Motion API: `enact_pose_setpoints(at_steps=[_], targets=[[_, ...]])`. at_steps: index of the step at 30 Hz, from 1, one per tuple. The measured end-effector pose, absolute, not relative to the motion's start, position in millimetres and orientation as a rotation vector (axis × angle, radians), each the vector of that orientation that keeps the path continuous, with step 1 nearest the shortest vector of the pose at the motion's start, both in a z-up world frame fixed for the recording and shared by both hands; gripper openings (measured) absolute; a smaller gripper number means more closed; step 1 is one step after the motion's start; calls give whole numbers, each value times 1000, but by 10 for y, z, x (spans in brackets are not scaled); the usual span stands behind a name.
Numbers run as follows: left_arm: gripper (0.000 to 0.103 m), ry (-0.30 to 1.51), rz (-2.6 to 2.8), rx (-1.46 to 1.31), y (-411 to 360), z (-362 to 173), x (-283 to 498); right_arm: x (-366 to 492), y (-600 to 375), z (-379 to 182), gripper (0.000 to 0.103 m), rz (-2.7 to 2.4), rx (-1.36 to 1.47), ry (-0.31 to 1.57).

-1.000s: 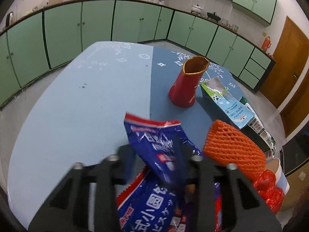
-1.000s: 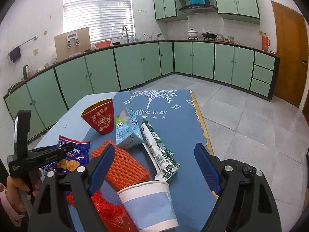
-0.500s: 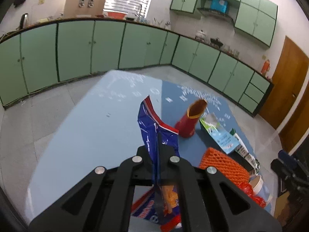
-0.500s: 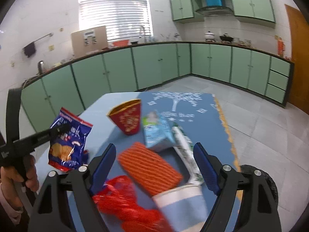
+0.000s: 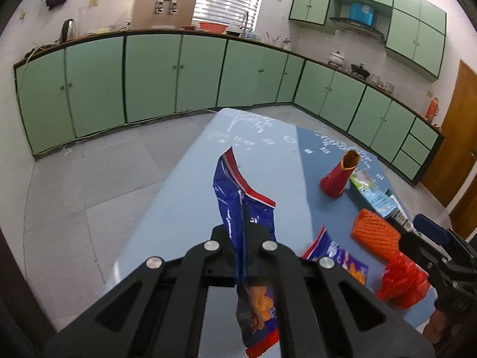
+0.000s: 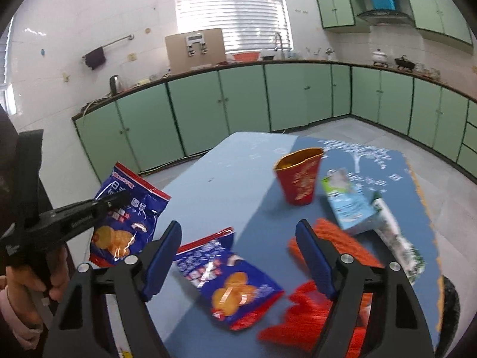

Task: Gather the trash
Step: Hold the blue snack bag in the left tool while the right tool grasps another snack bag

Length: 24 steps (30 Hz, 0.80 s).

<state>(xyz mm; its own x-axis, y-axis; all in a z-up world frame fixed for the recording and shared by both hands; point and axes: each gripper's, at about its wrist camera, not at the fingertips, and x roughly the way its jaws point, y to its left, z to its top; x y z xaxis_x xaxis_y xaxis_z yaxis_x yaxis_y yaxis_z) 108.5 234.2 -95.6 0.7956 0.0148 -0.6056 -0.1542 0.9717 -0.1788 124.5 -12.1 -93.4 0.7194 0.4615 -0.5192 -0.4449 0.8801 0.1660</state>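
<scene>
The left tongs (image 5: 243, 232) are raised, with jaws clamped together, and are gripped by a hand (image 6: 32, 280) at the handle. The right tongs (image 6: 238, 256) are held with jaws spread wide.

We are in a home kitchen. A long run of pale green base cabinets (image 5: 149, 77) with dark trim wraps along two walls under a dark brown countertop (image 6: 208, 67), and matching green wall cabinets (image 5: 417, 21) hang above a grey range hood (image 5: 356, 25). On the countertop we see a steel electric kettle (image 5: 68, 29), a red plastic basin (image 5: 211, 26) beside a curved sink tap (image 6: 278, 40), a white lidded pot (image 5: 336, 57) and a black pan (image 5: 360, 68) (these two look to sit on a stove, though we cannot tell for sure). White wall tiles (image 6: 74, 24), a slatted window blind (image 6: 226, 3), grey floor tiles (image 5: 98, 173) and a brown wooden door (image 5: 456, 137) complete the room.
</scene>
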Motion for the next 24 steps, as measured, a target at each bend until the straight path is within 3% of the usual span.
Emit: enact_pose_setpoints(at_steps=[18, 21, 24], targets=[[0, 676, 101, -235, 2620, -1141, 730, 1326, 463, -1516, 81, 511, -129, 754], [0, 673, 97, -240, 2612, -1141, 726, 1362, 470, -1595, 71, 503, -129, 781], [0, 673, 95, -243, 2610, -1143, 738, 1406, 447, -1618, 51, 503, -122, 801]])
